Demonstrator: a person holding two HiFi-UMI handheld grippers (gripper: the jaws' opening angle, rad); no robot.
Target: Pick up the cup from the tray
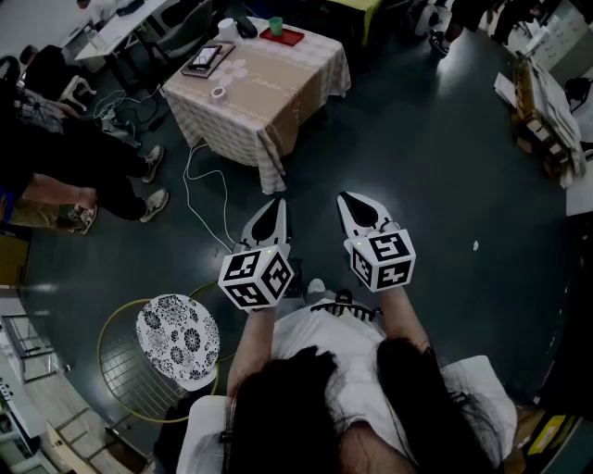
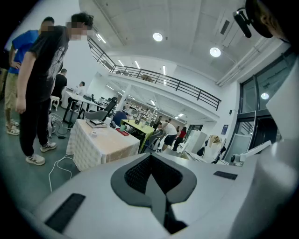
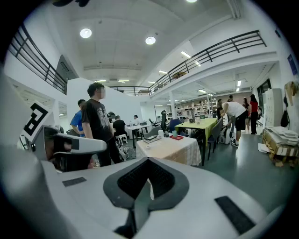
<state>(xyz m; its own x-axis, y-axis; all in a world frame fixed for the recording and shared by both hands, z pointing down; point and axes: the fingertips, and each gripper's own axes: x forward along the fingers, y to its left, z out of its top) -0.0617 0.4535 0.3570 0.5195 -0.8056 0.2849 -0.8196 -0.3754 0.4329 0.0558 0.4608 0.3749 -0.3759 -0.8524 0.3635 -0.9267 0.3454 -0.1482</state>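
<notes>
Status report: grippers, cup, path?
Left gripper, right gripper shut, empty. Cup on tray, far end of table. Cable on floor before table.

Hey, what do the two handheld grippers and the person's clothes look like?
The left gripper and right gripper are white pointed shells with dark grey textured pads. Each carries a white cube with black square markers. The person wears a white top.

Cloth-covered table [image 1: 271,97], on it red tray [image 1: 289,39], tape roll [image 1: 219,92], tablet [image 1: 206,57]
</notes>
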